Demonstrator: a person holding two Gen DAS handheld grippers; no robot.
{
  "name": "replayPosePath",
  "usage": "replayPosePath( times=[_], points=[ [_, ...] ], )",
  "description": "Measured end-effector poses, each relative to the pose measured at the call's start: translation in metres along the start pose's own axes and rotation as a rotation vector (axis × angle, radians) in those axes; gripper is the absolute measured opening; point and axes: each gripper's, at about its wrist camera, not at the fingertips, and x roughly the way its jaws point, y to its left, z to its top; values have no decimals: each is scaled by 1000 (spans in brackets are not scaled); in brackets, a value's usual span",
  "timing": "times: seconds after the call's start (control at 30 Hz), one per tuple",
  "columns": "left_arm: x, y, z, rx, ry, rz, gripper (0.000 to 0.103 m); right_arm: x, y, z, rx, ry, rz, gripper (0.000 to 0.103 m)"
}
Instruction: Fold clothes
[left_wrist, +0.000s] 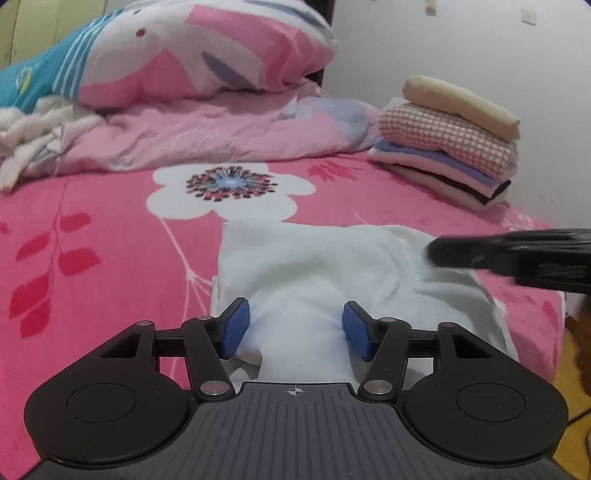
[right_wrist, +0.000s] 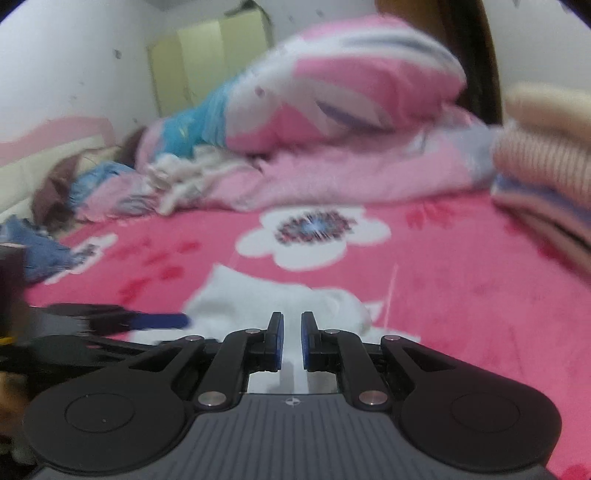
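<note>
A pale, thin white garment (left_wrist: 314, 266) lies rumpled on the pink floral bedspread (left_wrist: 92, 240). The left gripper (left_wrist: 295, 328) stands spread around a soft ridge; the right gripper (right_wrist: 291, 341) is nearly pressed together. Light and limp, it is probably best pinched at an edge.

i see the cloth (left_wrist: 314, 266) lying on the bed (left_wrist: 92, 258). behind the cloth and to its right sits the stack of folded clothes (left_wrist: 450, 144). far behind the cloth lies the pillow (left_wrist: 207, 55) on the blanket (left_wrist: 221, 129).
</note>
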Motion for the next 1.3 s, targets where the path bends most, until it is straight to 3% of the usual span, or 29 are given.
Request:
replayPosePath(
  times=[0.1,0.2,0.3,0.4,0.47,0.6,0.67,0.73,0.93,1.17,1.3],
  points=[
    [2,-1,2,-9,21,12,58,-10,11,-9,-54,12,40,10],
    [3,-3,3,-15,37,21,59,2,18,-31,-112,92,16,10],
    [4,-7,4,-5,55,35,60,12,10,-49,-82,80,34,10],
    [5,-10,6,3,71,53,61,9,7,-41,-38,88,33,10],
    [6,-11,8,1,83,61,61,0,13,-38,-73,75,22,11],
    [7,-13,10,7,103,80,64,-22,21,-38,-115,27,95,11],
    [8,-14,11,13,114,91,65,-22,25,-45,-146,40,120,11],
    [8,-16,13,20,126,100,66,-11,28,-57,-172,90,91,11],
    [9,-21,15,41,146,133,71,-7,27,-58,-143,84,87,11],
    [11,-21,17,39,161,154,78,-15,8,-34,-67,-23,62,11],
    [11,-19,17,30,169,152,81,8,-12,-42,18,22,39,11]
  ],
)
